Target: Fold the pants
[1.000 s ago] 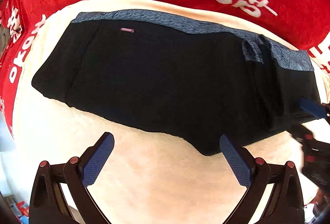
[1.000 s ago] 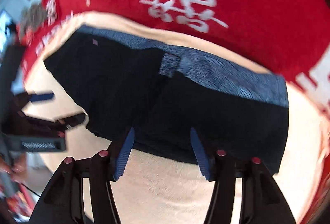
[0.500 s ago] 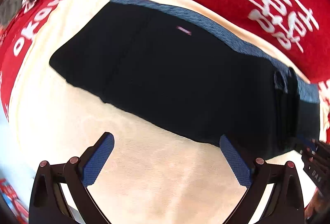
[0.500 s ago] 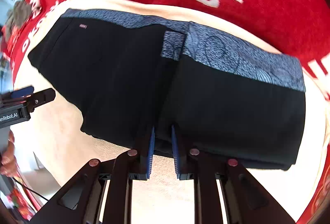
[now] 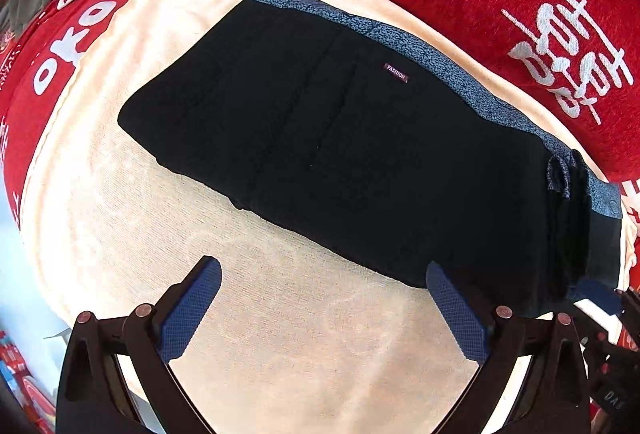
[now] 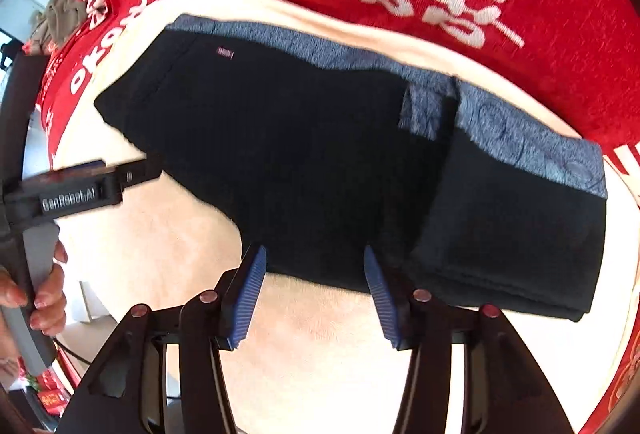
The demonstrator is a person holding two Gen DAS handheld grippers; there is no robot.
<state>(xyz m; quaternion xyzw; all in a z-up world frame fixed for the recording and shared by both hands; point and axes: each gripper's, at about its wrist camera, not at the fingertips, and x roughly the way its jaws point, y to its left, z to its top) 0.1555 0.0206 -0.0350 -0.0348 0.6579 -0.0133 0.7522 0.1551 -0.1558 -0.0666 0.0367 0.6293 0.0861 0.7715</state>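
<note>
Black pants (image 5: 340, 154), one; two grippers, seemingly empty.

Bright even daylight; strong fisheye bending at edges; right view blurred.

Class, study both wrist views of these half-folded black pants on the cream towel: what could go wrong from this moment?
1. The right gripper has its jaws opening at the near edge of the pants; the folded-over flap may slump or spring back once released.
2. The left gripper hangs open over bare cream towel, short of the pants; closing here might pinch towel instead of fabric.
</note>
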